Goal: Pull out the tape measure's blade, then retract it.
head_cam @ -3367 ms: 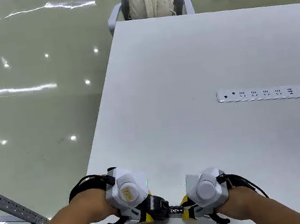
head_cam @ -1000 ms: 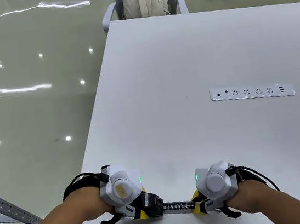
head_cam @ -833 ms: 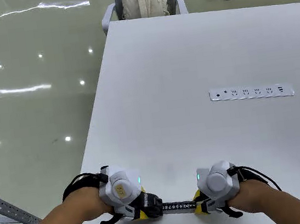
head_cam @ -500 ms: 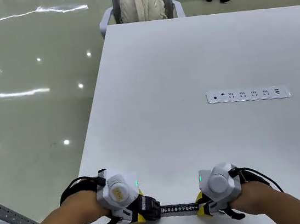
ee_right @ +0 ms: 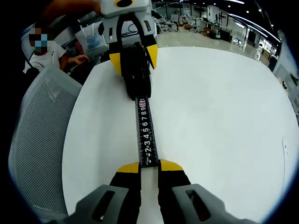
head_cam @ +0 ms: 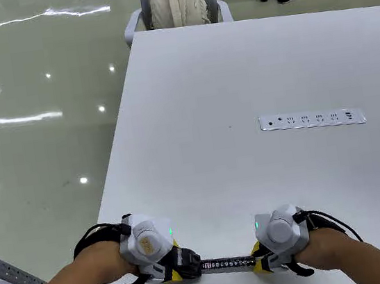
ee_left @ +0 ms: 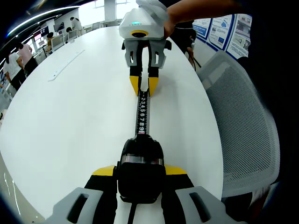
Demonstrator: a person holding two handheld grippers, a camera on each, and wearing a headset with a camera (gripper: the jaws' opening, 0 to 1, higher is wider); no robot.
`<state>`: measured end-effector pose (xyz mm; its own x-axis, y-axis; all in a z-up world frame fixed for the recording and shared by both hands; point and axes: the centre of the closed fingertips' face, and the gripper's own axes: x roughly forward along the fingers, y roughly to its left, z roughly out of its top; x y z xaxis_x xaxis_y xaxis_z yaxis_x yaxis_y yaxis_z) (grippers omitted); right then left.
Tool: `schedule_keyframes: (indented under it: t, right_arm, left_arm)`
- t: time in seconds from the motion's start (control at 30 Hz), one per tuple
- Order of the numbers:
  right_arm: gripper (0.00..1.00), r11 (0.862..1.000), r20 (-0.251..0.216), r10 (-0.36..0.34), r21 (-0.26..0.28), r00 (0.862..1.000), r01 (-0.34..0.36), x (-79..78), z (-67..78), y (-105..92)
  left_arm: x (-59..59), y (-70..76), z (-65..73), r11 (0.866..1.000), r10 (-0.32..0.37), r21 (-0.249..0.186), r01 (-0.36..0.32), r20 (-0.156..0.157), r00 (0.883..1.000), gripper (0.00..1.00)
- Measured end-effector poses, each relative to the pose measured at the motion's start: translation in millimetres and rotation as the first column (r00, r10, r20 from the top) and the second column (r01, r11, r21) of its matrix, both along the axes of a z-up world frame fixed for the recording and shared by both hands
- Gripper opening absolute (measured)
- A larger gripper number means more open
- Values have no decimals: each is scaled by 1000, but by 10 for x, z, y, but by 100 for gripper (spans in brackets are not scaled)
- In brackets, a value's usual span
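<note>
My two arms come in from the bottom of the head view, low over the near edge of the plain white tabletop (head_cam: 237, 73). My hands are side by side and a little apart. Black straps go round my wrists. The two tools point at each other.

My left hand-held gripper (ee_left: 140, 170) is clenched on the chunky black tape measure case (ee_left: 140, 163). A yellow fingertip sits on each side of the case. The case rests on the tabletop, close to the near edge.

My right hand-held gripper (ee_right: 149, 165) is pinched on the end of the thin dark blade with white numbers (ee_right: 145, 133). The blade is partly out. It runs straight and flat between the two tools, just over the tabletop. I can read the numbers up to 9, and there is a small red mark by the case.

Well away, further along the tabletop, lies a long white power strip (head_cam: 311, 119). At the far end stands a chair with a pale backpack (head_cam: 178, 0). A grey mesh chair (ee_left: 243, 107) is beside the tabletop near me.
</note>
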<state>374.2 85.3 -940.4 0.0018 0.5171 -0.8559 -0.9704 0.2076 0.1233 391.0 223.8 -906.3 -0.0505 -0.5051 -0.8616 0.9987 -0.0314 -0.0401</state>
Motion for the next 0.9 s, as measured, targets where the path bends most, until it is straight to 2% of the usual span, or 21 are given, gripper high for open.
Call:
schedule_keyframes:
  t: [0.63, 0.9]
  right_arm:
    - [11, 1000, 0, -2, -19, 1000, 2, -11, -4, -68]
    - [11, 1000, -4, -7, -22, 1000, 7, -20, 54, -161]
  left_arm:
    - [-6, 3, -2, 1000, 2, 0, -2, -1, 1000, 33]
    - [-8, 1, -3, 1000, 6, 0, -6, -1, 1000, 33]
